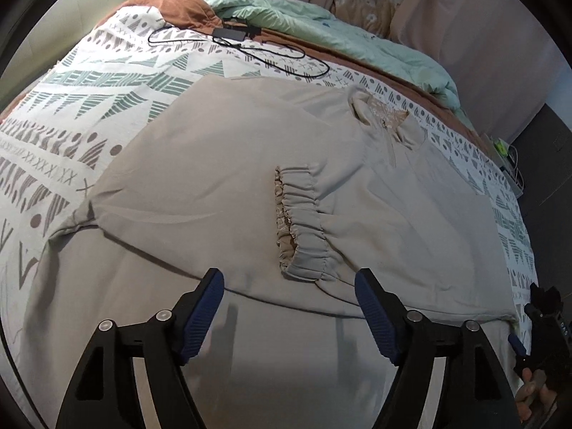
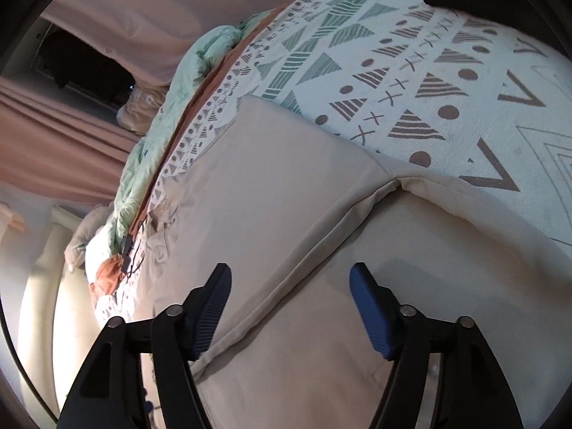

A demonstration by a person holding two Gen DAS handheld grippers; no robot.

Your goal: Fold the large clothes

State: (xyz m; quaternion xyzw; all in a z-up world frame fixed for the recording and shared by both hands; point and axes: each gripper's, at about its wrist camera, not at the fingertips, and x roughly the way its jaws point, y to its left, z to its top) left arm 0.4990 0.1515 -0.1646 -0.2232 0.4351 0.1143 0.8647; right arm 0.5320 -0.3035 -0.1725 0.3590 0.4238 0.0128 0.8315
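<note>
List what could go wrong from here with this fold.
1. The sleeve cuff lies loose across the jacket; lifting a side may slide it out and undo the fold.
2. Both tools, left and right, are open above the cloth; a shallow pinch could catch only the top layer at the folded edge.
3. The cable lies just past the jacket's far edge; dragging the jacket that way could snag it.

1. A home bedroom: a bed under a white cover printed with green and grey triangles.
2. A rumpled mint-green duvet lies along it.
3. Pinkish-beige curtains hang behind.
</note>
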